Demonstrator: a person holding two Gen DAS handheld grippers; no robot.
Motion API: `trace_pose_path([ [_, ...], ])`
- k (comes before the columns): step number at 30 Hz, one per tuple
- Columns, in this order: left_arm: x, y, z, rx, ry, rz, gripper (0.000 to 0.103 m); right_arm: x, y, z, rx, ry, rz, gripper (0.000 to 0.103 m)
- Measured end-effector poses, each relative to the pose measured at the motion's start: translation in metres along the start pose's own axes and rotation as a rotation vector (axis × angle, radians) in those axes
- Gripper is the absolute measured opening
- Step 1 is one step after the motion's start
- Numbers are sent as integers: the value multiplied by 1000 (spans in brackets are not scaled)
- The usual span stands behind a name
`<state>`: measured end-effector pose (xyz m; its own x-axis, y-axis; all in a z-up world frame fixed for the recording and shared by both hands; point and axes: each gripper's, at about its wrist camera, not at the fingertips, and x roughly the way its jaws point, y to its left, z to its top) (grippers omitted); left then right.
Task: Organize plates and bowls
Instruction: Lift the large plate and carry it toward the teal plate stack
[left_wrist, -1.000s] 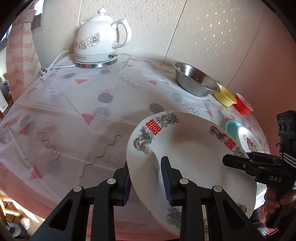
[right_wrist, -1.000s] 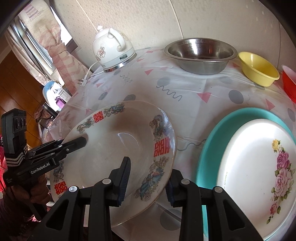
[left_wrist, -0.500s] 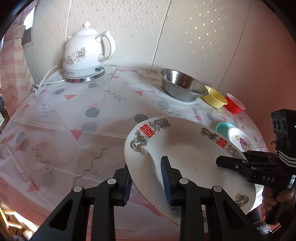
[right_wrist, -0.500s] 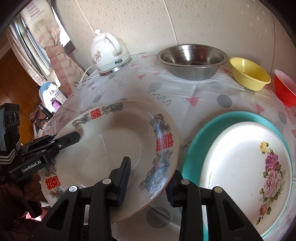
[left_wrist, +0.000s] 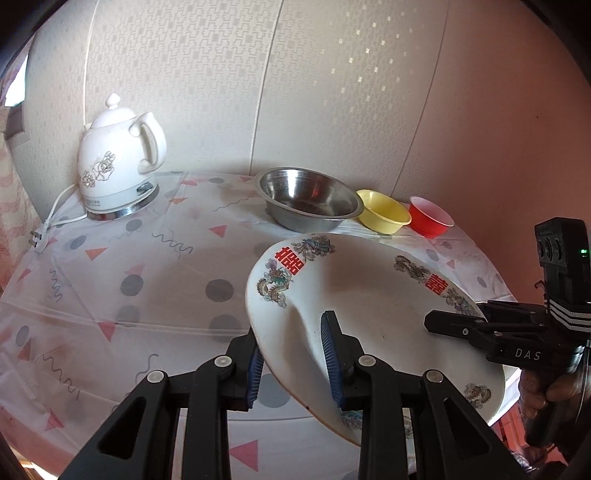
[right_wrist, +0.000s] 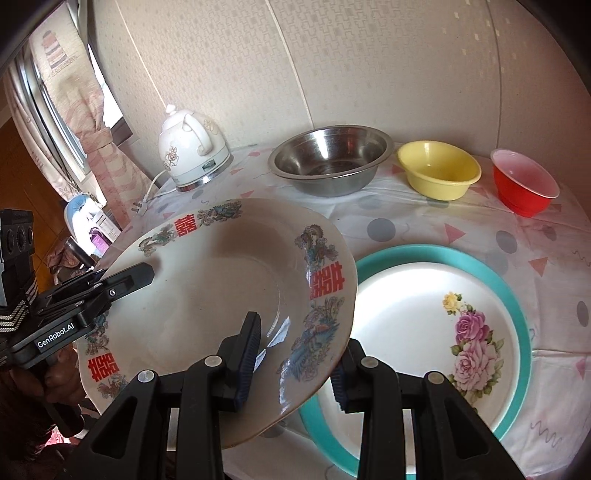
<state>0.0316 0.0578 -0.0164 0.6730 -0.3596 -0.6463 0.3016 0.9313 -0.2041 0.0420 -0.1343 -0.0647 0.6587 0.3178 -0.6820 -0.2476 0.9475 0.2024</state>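
Both grippers hold one deep white plate with red characters and dragon patterns (left_wrist: 373, 302) (right_wrist: 221, 280) in the air above the table. My left gripper (left_wrist: 293, 360) is shut on its left rim. My right gripper (right_wrist: 297, 360) is shut on its right rim; it also shows in the left wrist view (left_wrist: 430, 321). Below and to the right lie a white rose-pattern plate (right_wrist: 424, 325) stacked on a teal plate (right_wrist: 517, 295). A steel bowl (right_wrist: 330, 158), a yellow bowl (right_wrist: 439, 170) and a red bowl (right_wrist: 524, 182) stand in a row at the back.
A white electric kettle (left_wrist: 118, 162) with its cord and plug (left_wrist: 38, 238) stands at the back left. The round table has a patterned plastic cloth (left_wrist: 147, 266). A padded wall runs close behind the bowls. Curtains and a window are at the far left.
Both grippers have lifted the patterned plate higher and carried it toward the stacked plates; the views now look more level across the table.
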Motion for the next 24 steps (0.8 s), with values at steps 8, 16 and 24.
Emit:
trace_pose_path([
  [8, 33, -57, 19, 88, 28, -96, 30, -31, -51, -7, 80, -40, -113, 34],
  [16, 68, -97, 29, 131, 74, -148, 30, -45, -90, -14, 146, -49, -194, 34],
  [24, 87, -108, 27, 145, 112, -158, 30, -42, -109, -23, 178, -35, -218, 34],
])
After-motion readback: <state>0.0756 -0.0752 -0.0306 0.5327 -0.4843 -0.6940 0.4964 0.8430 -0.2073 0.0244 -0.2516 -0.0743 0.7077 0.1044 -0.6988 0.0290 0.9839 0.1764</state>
